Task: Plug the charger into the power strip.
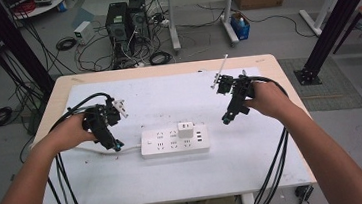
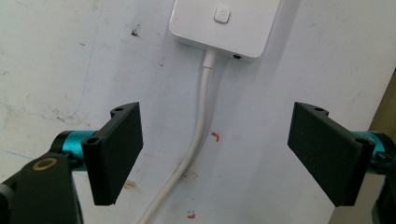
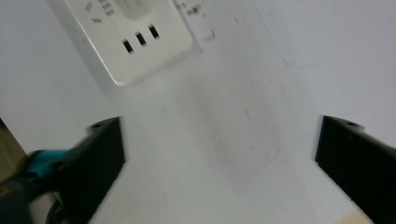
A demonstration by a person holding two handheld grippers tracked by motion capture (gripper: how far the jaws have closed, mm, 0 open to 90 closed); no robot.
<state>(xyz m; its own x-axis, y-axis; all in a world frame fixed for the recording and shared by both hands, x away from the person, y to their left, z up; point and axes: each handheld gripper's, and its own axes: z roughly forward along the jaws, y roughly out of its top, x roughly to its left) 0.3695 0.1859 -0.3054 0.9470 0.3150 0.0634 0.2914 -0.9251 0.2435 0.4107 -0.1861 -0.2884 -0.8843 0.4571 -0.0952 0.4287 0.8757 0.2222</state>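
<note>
Both forearms look bare, no sleeves in sight. The left gripper (image 2: 212,156) has flat black jaws on teal collars, with a brass-ringed hole in its black body. The right gripper (image 3: 219,161) looks the same, though blurry. Black cables (image 1: 66,183) trail off each.

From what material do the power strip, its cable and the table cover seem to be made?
Power strip: likely hard white plastic, smooth with a slight sheen and moulded rounded corners.
Cable: probably rubbery or PVC sheath; it bends in a soft curve.
Table cover: a matte white sheet, stained and scuffed; its material cannot be told.
</note>
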